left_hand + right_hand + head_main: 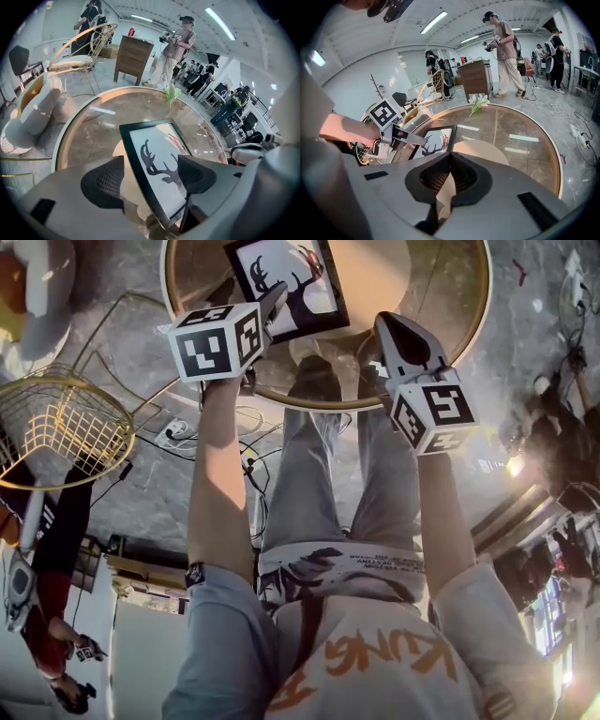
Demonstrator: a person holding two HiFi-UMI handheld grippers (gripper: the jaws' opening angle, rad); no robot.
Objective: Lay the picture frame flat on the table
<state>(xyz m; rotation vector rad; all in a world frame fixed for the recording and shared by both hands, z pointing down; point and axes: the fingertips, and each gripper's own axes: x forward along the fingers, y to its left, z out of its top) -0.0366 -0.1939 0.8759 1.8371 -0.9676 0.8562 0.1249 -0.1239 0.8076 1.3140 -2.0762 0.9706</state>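
A black picture frame [286, 285] with a deer silhouette appears to lie flat, picture side up, on the round glass table [450, 343]. My left gripper [274, 304] is at the frame's near left corner. In the left gripper view that corner of the frame [159, 164] sits between the two wide-apart pads [110, 180], which do not press on it. My right gripper [394, 334] hovers over the table's near edge to the right of the frame, apart from it. Its jaws [449, 176] are shut with nothing in them. The right gripper view shows the frame [433, 143] and the left gripper [410, 137] beside it.
A green flower sprig [171, 93] lies at the table's far side. A yellow wire chair [56, 427] stands left of the table, with cables and a power strip [173, 432] on the floor. A wooden cabinet [133, 56] and several people [176, 47] are beyond.
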